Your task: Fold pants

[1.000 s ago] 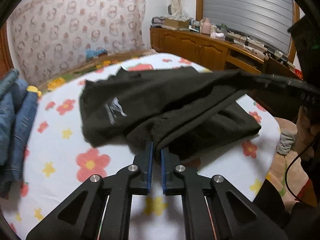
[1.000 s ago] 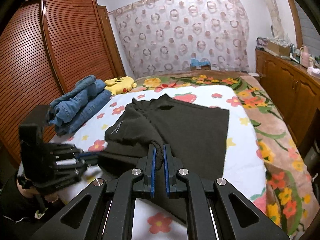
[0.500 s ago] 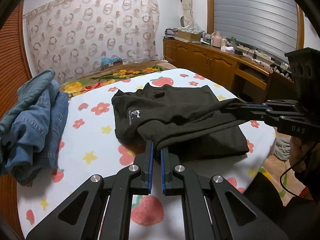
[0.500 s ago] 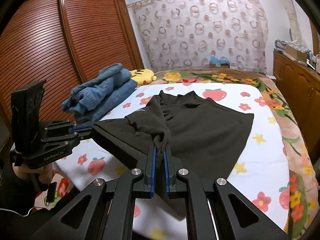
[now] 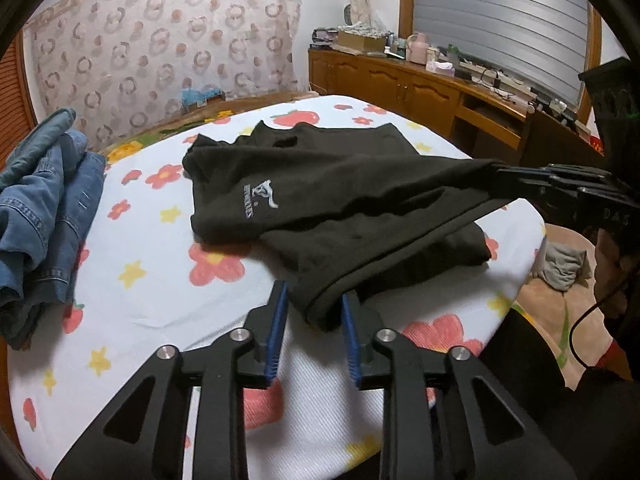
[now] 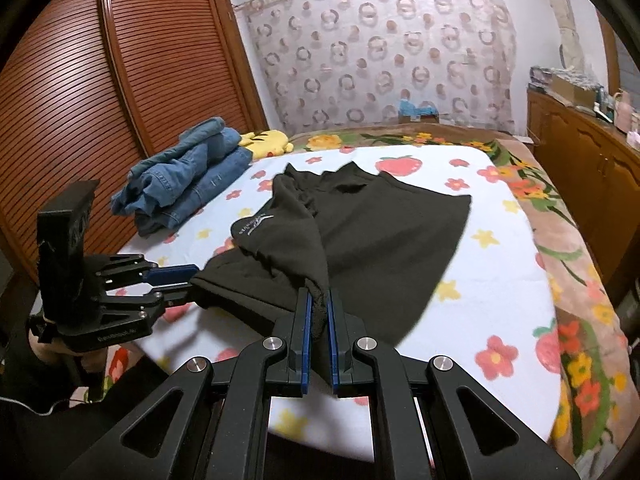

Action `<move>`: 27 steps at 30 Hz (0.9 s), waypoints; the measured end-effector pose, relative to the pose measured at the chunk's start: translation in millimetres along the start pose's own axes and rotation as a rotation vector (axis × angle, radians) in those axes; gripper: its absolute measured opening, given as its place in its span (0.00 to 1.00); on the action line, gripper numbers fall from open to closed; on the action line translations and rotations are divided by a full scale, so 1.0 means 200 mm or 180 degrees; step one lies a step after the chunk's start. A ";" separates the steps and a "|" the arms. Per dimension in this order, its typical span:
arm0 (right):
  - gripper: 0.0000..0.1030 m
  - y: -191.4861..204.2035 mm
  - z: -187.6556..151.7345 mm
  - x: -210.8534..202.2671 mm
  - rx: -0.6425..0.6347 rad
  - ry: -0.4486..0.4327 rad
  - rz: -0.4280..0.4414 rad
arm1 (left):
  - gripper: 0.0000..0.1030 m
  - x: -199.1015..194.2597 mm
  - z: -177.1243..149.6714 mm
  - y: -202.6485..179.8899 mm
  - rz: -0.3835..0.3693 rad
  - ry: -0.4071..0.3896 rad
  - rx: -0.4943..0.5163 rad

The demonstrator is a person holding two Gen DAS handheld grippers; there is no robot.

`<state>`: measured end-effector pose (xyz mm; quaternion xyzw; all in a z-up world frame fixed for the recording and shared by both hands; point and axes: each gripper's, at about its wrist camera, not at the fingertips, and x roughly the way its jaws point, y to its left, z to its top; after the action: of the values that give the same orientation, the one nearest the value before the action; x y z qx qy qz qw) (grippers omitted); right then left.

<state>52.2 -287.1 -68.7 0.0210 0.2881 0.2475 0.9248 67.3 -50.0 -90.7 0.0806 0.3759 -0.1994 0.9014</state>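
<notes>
Black pants (image 5: pixel 332 188) with a small white logo lie on the flowered bed sheet, one layer folded over another. My left gripper (image 5: pixel 314 300) is open, and the near corner of the pants' hem hangs loose between its fingers. In the right wrist view the left gripper (image 6: pixel 192 280) shows at the left edge of the pants (image 6: pixel 380 232). My right gripper (image 6: pixel 318 306) is shut on the other near corner of the hem and holds it just above the sheet. It also shows at the right of the left wrist view (image 5: pixel 504 176).
A pile of folded blue jeans (image 6: pixel 188 176) lies at the bed's left side beside a yellow plush toy (image 6: pixel 268 142). A slatted wooden wardrobe (image 6: pixel 120 100) stands at the left. A wooden sideboard (image 5: pixel 432 88) with clutter runs along the right. The bed sheet (image 5: pixel 160 280) ends near me.
My left gripper has opened and let go of the hem corner. Both grippers have pulled back toward the near edge of the bed, and the pants lie lower and flatter.
</notes>
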 end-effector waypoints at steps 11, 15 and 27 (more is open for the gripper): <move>0.07 -0.03 -0.10 0.08 0.0103 0.0327 -0.0086 | 0.46 -0.08 -0.02 0.07 -0.0007 -0.0094 -0.0137; 0.07 -0.04 -0.09 0.08 0.0122 0.0344 -0.0111 | 0.53 -0.11 -0.01 0.09 0.0015 -0.0175 -0.0149; 0.26 -0.05 -0.07 0.02 0.0072 0.0225 -0.0284 | 0.66 0.00 0.02 0.16 0.0121 -0.0122 -0.0284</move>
<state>52.5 -295.1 -84.6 0.0098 0.3241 0.2034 0.9238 83.1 -22.5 -86.7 0.0436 0.3655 -0.1668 0.9147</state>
